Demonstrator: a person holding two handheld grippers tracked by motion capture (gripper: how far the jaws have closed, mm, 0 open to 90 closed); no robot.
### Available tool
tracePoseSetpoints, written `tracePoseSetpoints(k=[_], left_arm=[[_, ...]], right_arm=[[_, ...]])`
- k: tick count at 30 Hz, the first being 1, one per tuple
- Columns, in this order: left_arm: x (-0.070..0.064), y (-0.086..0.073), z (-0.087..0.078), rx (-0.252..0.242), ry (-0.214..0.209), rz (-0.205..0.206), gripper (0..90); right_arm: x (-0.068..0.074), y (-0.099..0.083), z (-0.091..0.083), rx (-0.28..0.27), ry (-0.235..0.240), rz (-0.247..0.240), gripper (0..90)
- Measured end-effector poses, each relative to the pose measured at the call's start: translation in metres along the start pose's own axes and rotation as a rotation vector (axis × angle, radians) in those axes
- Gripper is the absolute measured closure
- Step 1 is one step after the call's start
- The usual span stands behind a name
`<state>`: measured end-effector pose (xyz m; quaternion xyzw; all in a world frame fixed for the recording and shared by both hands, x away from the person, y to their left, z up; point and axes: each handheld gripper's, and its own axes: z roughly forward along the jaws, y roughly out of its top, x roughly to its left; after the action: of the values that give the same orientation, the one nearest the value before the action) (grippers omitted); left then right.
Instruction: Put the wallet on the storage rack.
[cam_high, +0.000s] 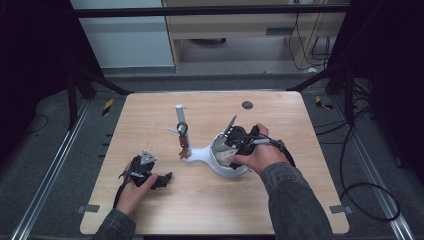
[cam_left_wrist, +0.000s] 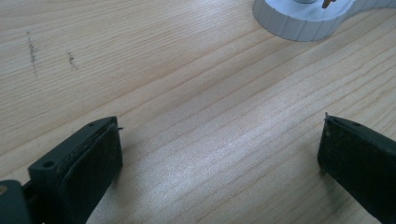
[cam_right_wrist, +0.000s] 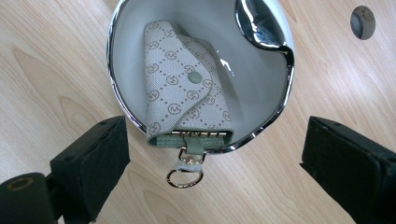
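A patterned grey-green key case (cam_right_wrist: 184, 91) with a snap button lies in a white bowl with a chrome rim (cam_right_wrist: 285, 79); its metal ring (cam_right_wrist: 185, 176) hangs over the rim onto the wood. My right gripper (cam_right_wrist: 215, 163) stands open just above the bowl, nothing between its jaws. In the high view the right gripper (cam_high: 235, 142) sits over the bowl (cam_high: 227, 170), which joins a white stand with an upright post (cam_high: 179, 117) where something small and brown (cam_high: 183, 145) hangs. My left gripper (cam_high: 162, 179) is open and low over bare wood at the front left. The stand's round base (cam_left_wrist: 303, 21) shows beyond its jaws.
The wooden table (cam_high: 150, 110) has a dark round plug (cam_high: 247, 105) near its back edge, also seen as the plug (cam_right_wrist: 362, 21) in the right gripper view. Faint pencil marks (cam_left_wrist: 32, 49) are on the wood. Cables lie on the floor at the right.
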<state>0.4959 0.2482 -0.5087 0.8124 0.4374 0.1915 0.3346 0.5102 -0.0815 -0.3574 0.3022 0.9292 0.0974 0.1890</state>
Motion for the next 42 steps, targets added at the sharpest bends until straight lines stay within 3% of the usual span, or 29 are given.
tracePoseSetpoints(k=[10,17,25,34,37,42], left_arm=[[-0.001,0.001,0.001,0.001,-0.001,0.003,0.0],[-0.001,0.001,0.001,-0.001,-0.001,0.002,0.0],[-0.001,0.001,0.001,-0.002,-0.001,0.003,0.0],[-0.001,0.002,0.002,0.001,-0.008,0.007,0.0],[-0.001,0.002,0.002,0.002,-0.008,0.009,0.0],[-0.001,0.002,0.002,0.0,-0.009,0.007,0.0]], right_arm=[[-0.016,-0.02,-0.011,-0.105,0.036,0.077,6.1],[-0.032,-0.036,-0.024,-0.194,0.031,0.137,5.7],[-0.054,-0.059,-0.027,-0.281,0.022,0.217,7.6],[-0.078,-0.087,-0.01,-0.339,-0.015,0.296,9.6],[-0.085,-0.094,-0.002,-0.388,-0.014,0.323,9.6],[-0.093,-0.106,0.015,-0.425,-0.021,0.365,9.1]])
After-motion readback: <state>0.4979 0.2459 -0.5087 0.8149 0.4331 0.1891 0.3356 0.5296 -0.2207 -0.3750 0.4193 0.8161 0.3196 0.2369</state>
